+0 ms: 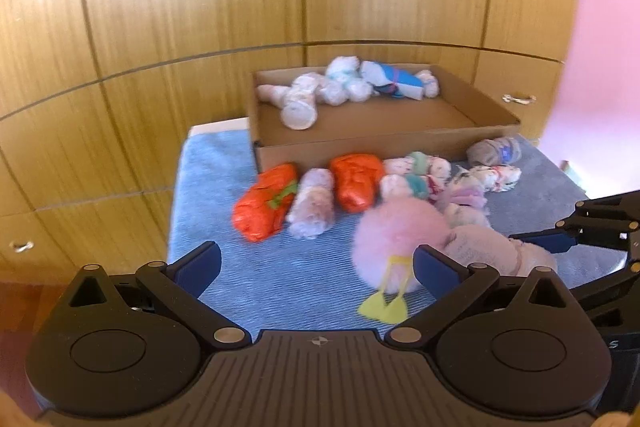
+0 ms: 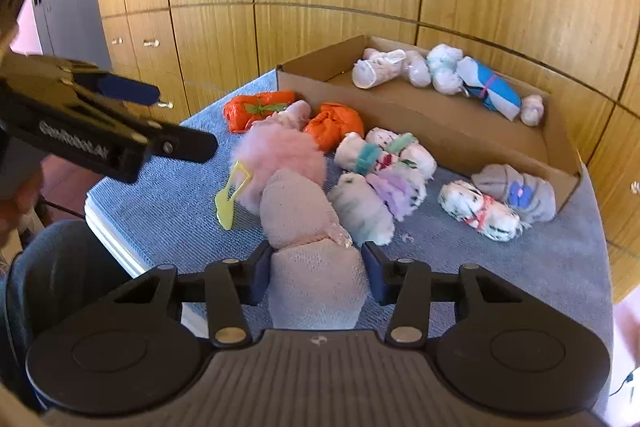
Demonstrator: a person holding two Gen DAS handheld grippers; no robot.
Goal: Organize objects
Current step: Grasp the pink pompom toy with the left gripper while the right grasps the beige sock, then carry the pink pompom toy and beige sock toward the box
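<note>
Cardboard box [image 2: 440, 123] at 1 o'clock on the blue worktop [image 2: 168, 211], part-filled, apparently the sorting destination. Loose rolled socks lie along its near wall; the pink roll [image 2: 316, 267] sits nearest, at 6 o'clock. Right tool [image 2: 317, 273] pinches this roll, likely to lift it boxward; left tool [image 1: 316, 265] gapes wide, empty.

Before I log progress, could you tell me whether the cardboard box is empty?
Not empty: the brown cardboard box holds several rolled sock bundles.

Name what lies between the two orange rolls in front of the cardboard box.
A pale pinkish-white roll lies between the left orange roll and the right orange roll, clearest in the left wrist view; the fluffy pink pompom partly hides it from the right.
</note>
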